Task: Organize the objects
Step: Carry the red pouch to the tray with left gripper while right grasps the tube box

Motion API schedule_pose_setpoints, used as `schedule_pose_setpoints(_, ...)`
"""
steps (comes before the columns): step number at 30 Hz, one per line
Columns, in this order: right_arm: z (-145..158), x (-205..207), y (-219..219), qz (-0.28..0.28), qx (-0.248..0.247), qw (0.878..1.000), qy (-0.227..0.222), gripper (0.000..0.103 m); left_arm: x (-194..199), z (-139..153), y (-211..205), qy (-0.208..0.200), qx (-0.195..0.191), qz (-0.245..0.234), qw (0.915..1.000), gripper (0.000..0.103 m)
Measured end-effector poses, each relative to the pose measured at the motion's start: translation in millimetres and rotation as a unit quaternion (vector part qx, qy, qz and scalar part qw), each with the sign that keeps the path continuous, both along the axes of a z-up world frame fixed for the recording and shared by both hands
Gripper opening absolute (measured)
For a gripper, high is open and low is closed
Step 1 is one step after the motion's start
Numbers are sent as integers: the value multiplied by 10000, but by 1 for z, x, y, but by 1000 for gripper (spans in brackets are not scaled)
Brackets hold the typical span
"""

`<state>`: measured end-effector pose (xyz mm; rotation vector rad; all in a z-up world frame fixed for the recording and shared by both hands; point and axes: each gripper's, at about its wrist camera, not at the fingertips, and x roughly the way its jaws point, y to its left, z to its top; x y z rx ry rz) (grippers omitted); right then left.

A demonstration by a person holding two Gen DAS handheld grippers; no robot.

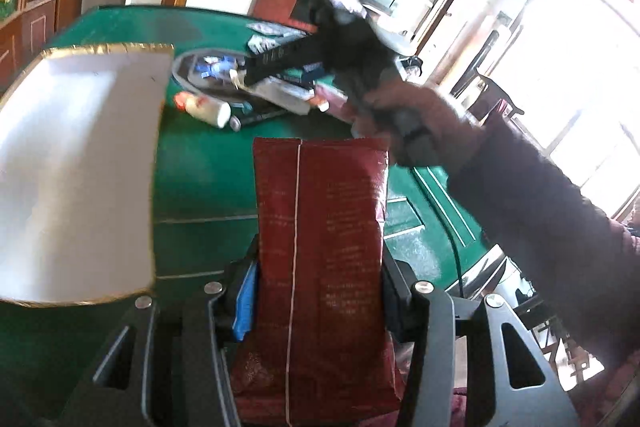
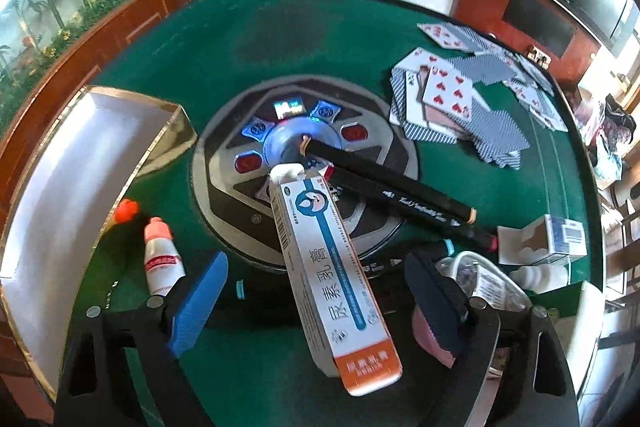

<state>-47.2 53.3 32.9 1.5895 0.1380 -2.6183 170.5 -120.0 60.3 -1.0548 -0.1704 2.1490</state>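
My left gripper (image 1: 320,287) is shut on a dark red foil packet (image 1: 324,227), held upright above the green table (image 1: 208,179). An open white box with a gold rim (image 1: 80,167) lies just left of it. My right gripper (image 2: 316,303) is open and points down over a long white, blue and orange carton (image 2: 340,291). The carton lies between the blue pads (image 2: 196,303) with a gap on each side. Its far end rests on the round centre console (image 2: 248,131). In the left wrist view, a person's hand (image 1: 408,115) holds that gripper over the pile.
Two black markers (image 2: 400,203) cross the console. A small white bottle with a pink cap (image 2: 160,259) and an orange cap (image 2: 127,211) lie near the gold-rimmed box (image 2: 80,187). Playing cards (image 2: 460,99) spread at the far right. A small carton (image 2: 560,235) and a plastic pack (image 2: 488,279) sit at the right.
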Motion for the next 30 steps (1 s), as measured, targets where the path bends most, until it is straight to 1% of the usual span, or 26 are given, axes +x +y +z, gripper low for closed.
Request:
schedule_pose_setpoints(1,-2,0,-1,-14,45,10000,-13,92,-1,3,-4,44,1,15,10000,49)
schedule_pose_setpoints(3,-8,0,-3,-88,248,9996,-44,87,-3,10,-10,169,-48,102,9998,49)
schedule_pose_setpoints(4,-10,-1,-2,-126,293,9995,-75,73,-4,14,-13,216,-49,148,9996,49)
schedule_pose_setpoints(5,-12,0,0,-156,237,9995,-123,47,-6,15,-17,263,-46,211,9994,49)
schedule_pose_setpoints(6,-10,2,4,-225,140,9996,-83,44,-8,17,-21,294,-50,295,9991,49)
schedule_pose_setpoints(7,-8,3,6,-251,39,9996,-81,36,-9,20,-25,309,-57,348,9989,49)
schedule_pose_setpoints(8,-5,6,8,-267,-45,9996,-71,32,-10,22,-28,348,-78,425,9985,49)
schedule_pose_setpoints(10,6,14,13,-326,-106,9994,36,29,-12,28,-35,419,-121,564,9975,49)
schedule_pose_setpoints(11,10,17,14,-337,-172,9993,63,26,-14,31,-39,455,-144,644,9968,49)
schedule_pose_setpoints(15,42,37,18,-297,-626,9971,304,21,-18,50,-63,548,-82,895,9944,49)
schedule_pose_setpoints(16,49,41,17,-261,-685,9966,367,16,-20,55,-69,564,-59,960,9938,49)
schedule_pose_setpoints(19,72,53,5,-113,-805,9949,592,16,-31,66,-85,622,-120,1212,9906,50)
schedule_pose_setpoints(23,87,58,-16,64,-822,9938,752,16,-54,76,-101,755,-386,1486,9853,50)
schedule_pose_setpoints(25,92,57,-28,140,-906,9927,778,16,-67,76,-109,673,-400,1577,9844,50)
schedule_pose_setpoints(28,95,50,-45,158,-1029,9911,832,16,-97,74,-121,416,-376,1769,9826,50)
schedule_pose_setpoints(30,94,41,-58,146,-1155,9899,814,16,-120,66,-126,293,-497,1933,9794,50)
